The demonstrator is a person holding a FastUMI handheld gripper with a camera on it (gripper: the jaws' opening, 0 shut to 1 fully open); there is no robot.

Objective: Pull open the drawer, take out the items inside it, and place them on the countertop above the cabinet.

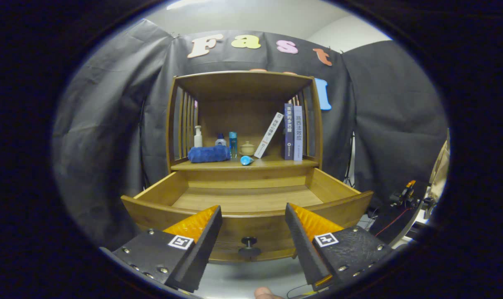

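Note:
The wooden drawer [247, 218] stands pulled open just ahead of my fingers, and the part of its floor that I see is bare. Its dark round knob [249, 246] sits on the front panel, between my fingertips and slightly beyond them. My gripper [253, 220] is open with nothing between its fingers. On the countertop [276, 163] above the drawer lie a rolled blue towel [209, 153] and a small light-blue cup [246, 160] tipped on its side near the front edge.
Further back on the countertop stand a white pump bottle [198, 136], a blue bottle [233, 144], a small lidded pot [247, 148], a leaning book [269, 135] and two upright books [293, 132]. Cables and equipment [405, 197] sit to the right of the cabinet.

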